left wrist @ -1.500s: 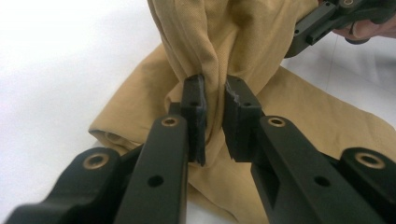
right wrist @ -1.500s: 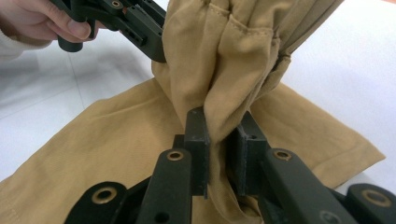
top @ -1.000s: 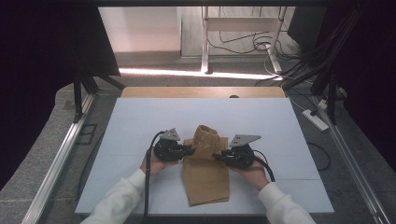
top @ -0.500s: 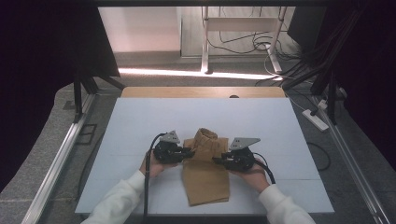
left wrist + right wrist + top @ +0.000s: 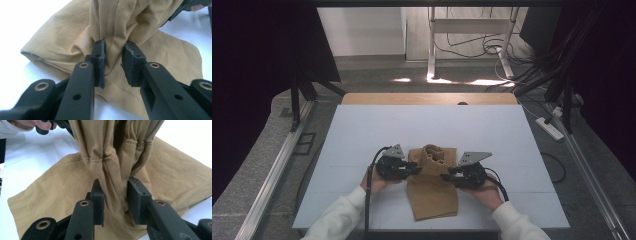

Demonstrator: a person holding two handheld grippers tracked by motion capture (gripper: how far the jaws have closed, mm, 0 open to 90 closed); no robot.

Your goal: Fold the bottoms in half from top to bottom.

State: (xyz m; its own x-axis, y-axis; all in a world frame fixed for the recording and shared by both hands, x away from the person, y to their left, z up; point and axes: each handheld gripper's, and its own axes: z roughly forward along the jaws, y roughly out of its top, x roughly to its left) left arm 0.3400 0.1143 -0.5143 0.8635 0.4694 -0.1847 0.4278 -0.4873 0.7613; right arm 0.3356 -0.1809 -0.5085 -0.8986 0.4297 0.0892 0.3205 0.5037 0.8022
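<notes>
Item: tan cloth, lower centre of high view, on white table. Soft, light, limp; bunches readily. Best hold: gathered folds. Left gripper, right gripper: jaws just opening, part-open, fold between pads, grip loosening.

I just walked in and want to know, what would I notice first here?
A mustard-brown cotton cloth lies on the white table, its far end bunched up. The left gripper and right gripper flank that bunch, and their fingers have just been opening with folds between them.
</notes>
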